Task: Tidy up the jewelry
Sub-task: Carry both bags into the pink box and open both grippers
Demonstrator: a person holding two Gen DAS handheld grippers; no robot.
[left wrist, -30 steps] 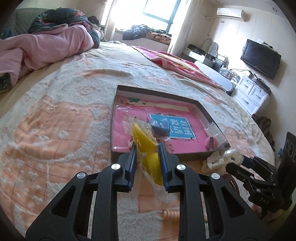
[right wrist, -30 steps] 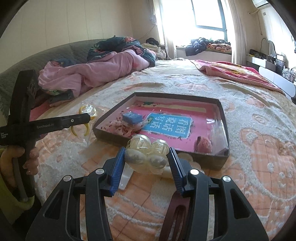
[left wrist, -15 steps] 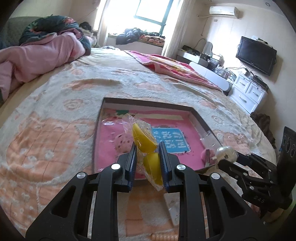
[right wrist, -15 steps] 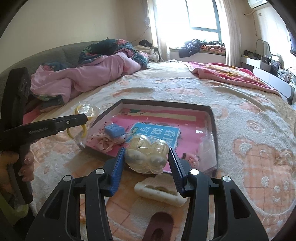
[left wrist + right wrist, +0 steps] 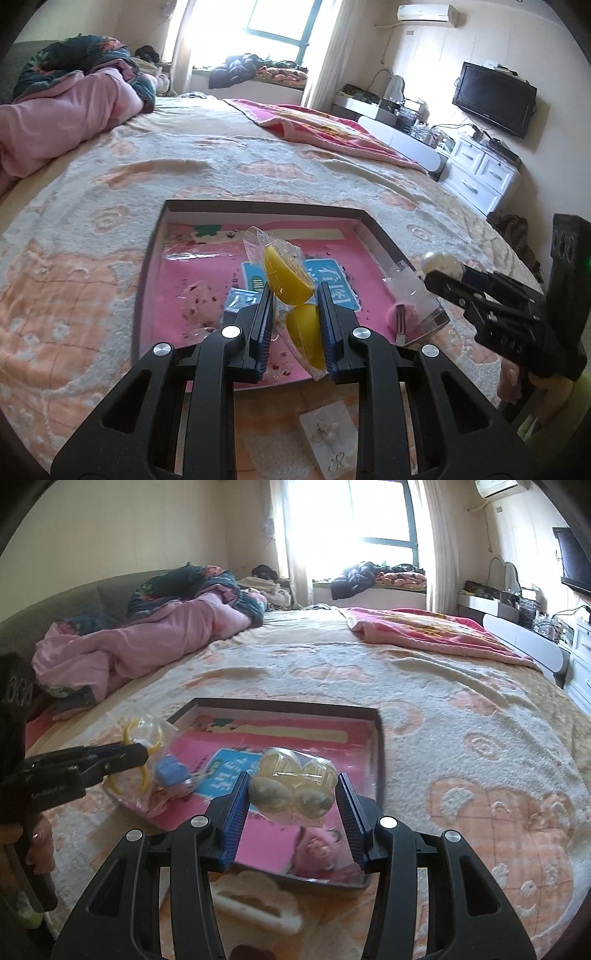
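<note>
Both bagged pieces now over the tray (image 5: pixel 147 266): left tongs (image 5: pixel 295 314) clenched on yellow bangle (image 5: pixel 290 280), right tongs (image 5: pixel 293 794) on seemingly pale beads (image 5: pixel 291 786).

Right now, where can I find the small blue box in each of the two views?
Left wrist view: the small blue box lies in the tray, lower centre, just left of the left tool's tips, partly hidden.
Right wrist view: the small blue box is at left of centre, near the tray's left edge.
Shared landmark: the blue printed label on the tray's pink floor, beside the box.
</note>
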